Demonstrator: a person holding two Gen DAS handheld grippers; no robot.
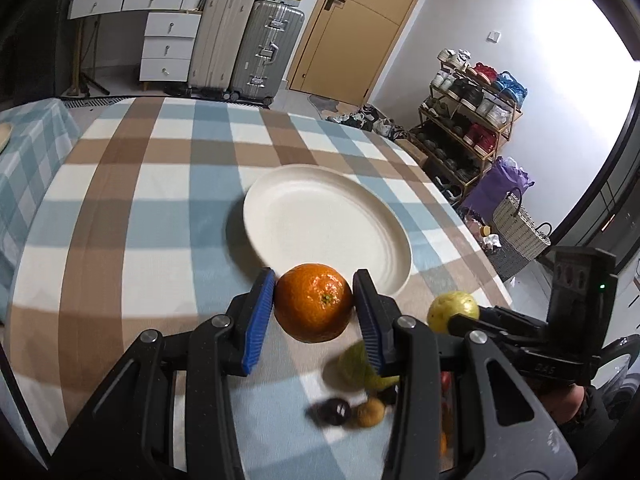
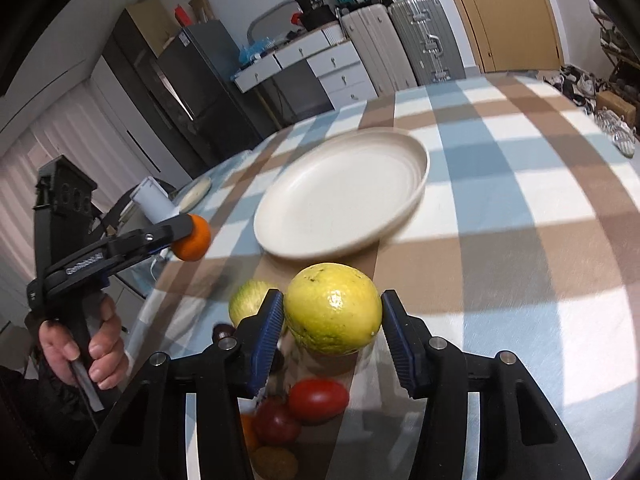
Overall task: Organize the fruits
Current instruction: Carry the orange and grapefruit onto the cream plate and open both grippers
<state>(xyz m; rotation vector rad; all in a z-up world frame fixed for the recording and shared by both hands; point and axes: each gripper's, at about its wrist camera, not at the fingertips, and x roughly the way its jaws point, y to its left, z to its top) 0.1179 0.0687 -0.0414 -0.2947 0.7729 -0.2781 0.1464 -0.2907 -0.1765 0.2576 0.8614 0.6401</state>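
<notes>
My left gripper point(image 1: 314, 280) is shut on an orange point(image 1: 312, 304), held just above the checked cloth in front of the empty cream plate point(image 1: 320, 216). In the right wrist view that orange point(image 2: 194, 238) hangs at the left, off the plate point(image 2: 344, 196). My right gripper point(image 2: 332, 298) is shut on a yellow-green citrus point(image 2: 334, 312), both blue pads against its sides, near the plate's front rim. In the left wrist view this citrus point(image 1: 450, 310) shows at the right.
Loose fruit lies below the grippers: a green citrus point(image 2: 250, 300), a red tomato point(image 2: 318, 398), a dark red fruit point(image 2: 276, 422) and a brown kiwi point(image 2: 274, 462). A person's hand point(image 2: 92, 348) grips the left tool. The table edge point(image 1: 460, 208) drops off at the right.
</notes>
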